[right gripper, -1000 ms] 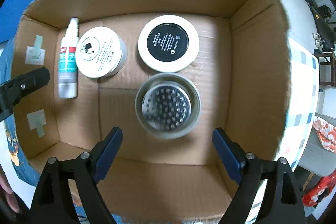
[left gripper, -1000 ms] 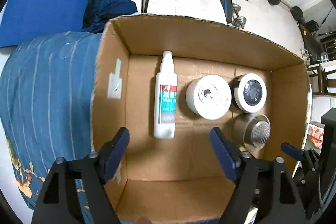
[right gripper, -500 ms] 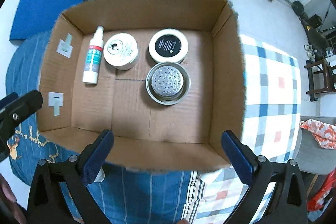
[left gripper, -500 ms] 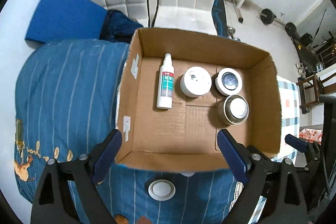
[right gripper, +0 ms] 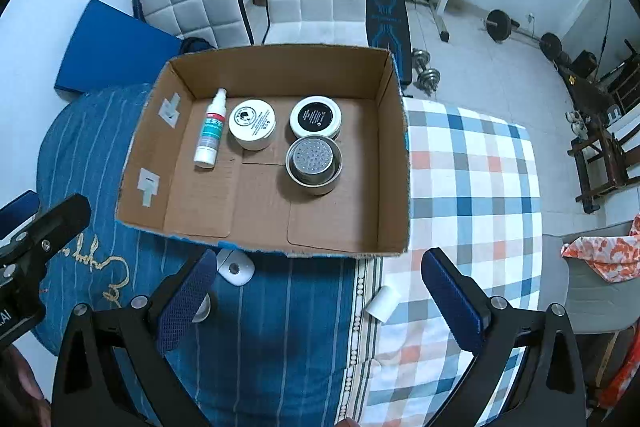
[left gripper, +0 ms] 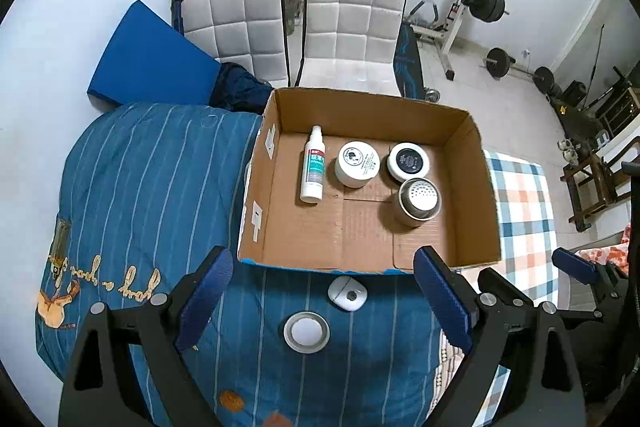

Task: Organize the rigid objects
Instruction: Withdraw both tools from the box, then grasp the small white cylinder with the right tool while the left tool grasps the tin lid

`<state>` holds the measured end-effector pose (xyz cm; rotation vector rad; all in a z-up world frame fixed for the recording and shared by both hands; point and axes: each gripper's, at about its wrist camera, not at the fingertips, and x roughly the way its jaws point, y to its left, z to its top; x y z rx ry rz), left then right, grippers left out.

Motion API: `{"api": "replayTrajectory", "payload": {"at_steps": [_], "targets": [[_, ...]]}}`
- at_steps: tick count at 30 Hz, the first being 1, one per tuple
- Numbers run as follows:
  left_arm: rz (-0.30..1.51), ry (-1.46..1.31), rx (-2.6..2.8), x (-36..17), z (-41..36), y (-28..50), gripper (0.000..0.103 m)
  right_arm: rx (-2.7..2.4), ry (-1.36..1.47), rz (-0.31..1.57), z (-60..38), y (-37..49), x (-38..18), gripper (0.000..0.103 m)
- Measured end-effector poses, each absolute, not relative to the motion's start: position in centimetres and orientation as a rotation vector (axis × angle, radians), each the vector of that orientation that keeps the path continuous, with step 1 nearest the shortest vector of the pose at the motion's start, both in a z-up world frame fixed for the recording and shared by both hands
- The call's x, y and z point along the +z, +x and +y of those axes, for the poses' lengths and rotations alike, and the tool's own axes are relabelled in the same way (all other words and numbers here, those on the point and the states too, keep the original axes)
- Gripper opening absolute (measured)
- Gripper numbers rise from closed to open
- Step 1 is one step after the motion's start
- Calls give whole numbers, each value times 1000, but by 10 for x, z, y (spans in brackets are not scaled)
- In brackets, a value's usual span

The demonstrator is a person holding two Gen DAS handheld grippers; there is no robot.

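From the left wrist, your left gripper [left gripper: 323, 301] is spread wide and holds nothing. Between its fingers lie a round white disc [left gripper: 306, 331] and a small white case [left gripper: 347, 293] on the blue bedspread [left gripper: 152, 195]. Ahead, the cardboard box [left gripper: 478, 187] holds a spray bottle [left gripper: 313, 165], white jar [left gripper: 357, 158], black-lidded jar [left gripper: 408, 161] and metal strainer [left gripper: 418, 197].

From the right wrist, your right gripper [right gripper: 320, 303] is likewise spread and empty, the box [right gripper: 394, 163] ahead of it, and a white cylinder [right gripper: 383, 303] between its fingers.

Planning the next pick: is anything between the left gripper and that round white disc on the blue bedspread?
Nothing visible. The left gripper is open and empty above the disc, which lies bare on the bedspread.
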<state>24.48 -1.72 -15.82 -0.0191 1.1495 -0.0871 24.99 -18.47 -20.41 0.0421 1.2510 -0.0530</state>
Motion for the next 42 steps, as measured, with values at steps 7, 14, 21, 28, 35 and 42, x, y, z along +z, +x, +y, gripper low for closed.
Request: {"api": "replayTrajectory", "payload": {"at_steps": [7,14,21,28,35,42], "targets": [[1176,-12,-54,-167,-12,231,93,-37,117,1237,-203,229,-202,103],[1384,-10,38,-261,5,224,93,-167,233,1373,-271,213,-264,103],[1588,-56,37,-350,5,222,93,-252,395,1558,-317,213,-365,101],[1691,-56,17,-397,-7,228,93,-243,465,1670,-304,219,-433,69],[1705,-35,14,-418,-13,230,83,-278,379,1654,-289,223,-437,36],[1697,-6,-18,-417,-25,216,63,-211,296,1692,-266,204,-438,35]]}}
